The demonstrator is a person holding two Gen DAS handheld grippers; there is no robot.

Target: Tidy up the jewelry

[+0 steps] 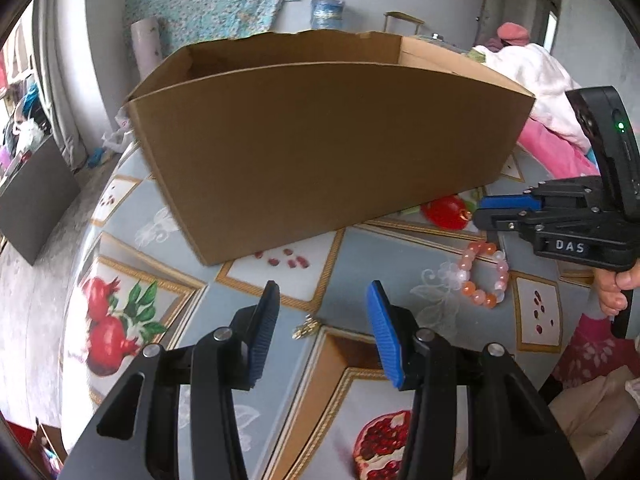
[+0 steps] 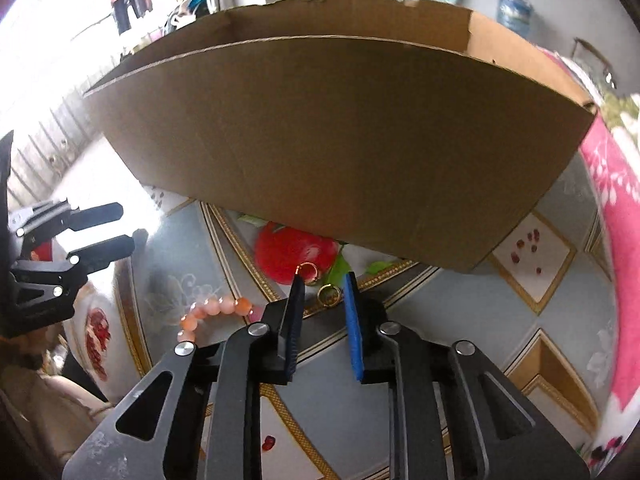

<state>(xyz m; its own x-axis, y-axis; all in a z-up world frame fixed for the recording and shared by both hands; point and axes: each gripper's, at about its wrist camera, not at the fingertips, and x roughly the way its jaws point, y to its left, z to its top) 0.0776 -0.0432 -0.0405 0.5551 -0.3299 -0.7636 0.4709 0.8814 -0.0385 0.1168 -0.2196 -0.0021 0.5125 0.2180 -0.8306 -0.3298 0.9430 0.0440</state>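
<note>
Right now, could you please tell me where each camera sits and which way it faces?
Left wrist: on the left claw, facing down at the cardboard box; right claw and a hand show.
Right wrist: on the right claw, over two gold rings; left claw shows.
Shared: box, bead bracelet, tablecloth.
</note>
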